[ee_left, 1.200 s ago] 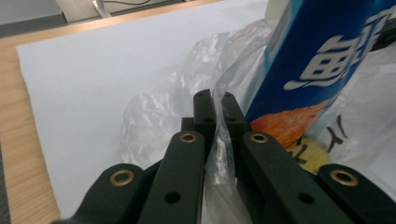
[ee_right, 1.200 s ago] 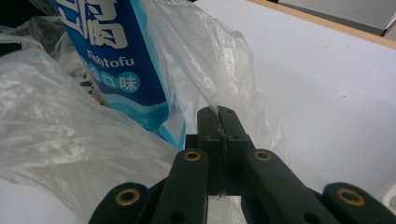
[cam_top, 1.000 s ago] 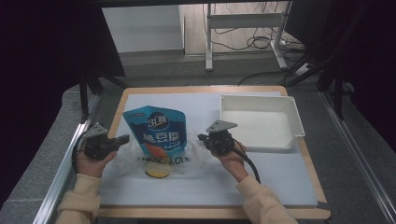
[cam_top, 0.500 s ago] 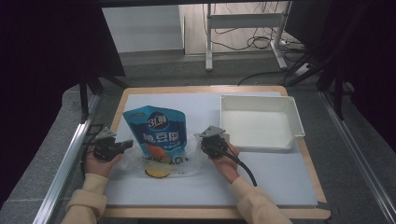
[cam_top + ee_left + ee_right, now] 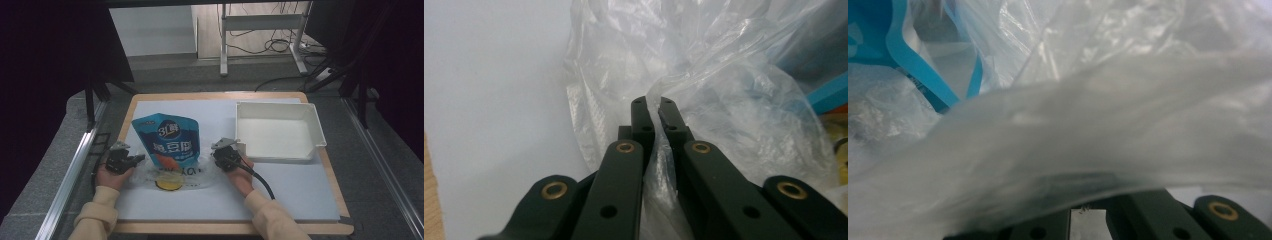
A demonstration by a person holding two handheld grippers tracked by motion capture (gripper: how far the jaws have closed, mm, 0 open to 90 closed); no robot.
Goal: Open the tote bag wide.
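Note:
A blue printed pouch (image 5: 169, 137) stands on the white mat with its lower part inside a clear plastic bag (image 5: 175, 172). A round yellow thing (image 5: 169, 184) lies in the bag in front of the pouch. My left gripper (image 5: 131, 160) is at the bag's left edge, and its jaws (image 5: 653, 104) are shut on a fold of the plastic bag (image 5: 704, 85). My right gripper (image 5: 223, 156) is at the bag's right edge. Film of the plastic bag (image 5: 1088, 130) stretches over its jaws and hides the tips. A strip of the blue pouch (image 5: 913, 65) shows through the film.
An empty white tray (image 5: 313, 131) stands at the back right of the white mat (image 5: 295, 190), just right of my right gripper. The wooden table edge (image 5: 215, 95) frames the mat. A black cable (image 5: 260, 180) trails from the right gripper.
Both grippers have drawn slightly inward toward the pouch and a little nearer the person, keeping hold of the bag's edges. The pouch stays upright.

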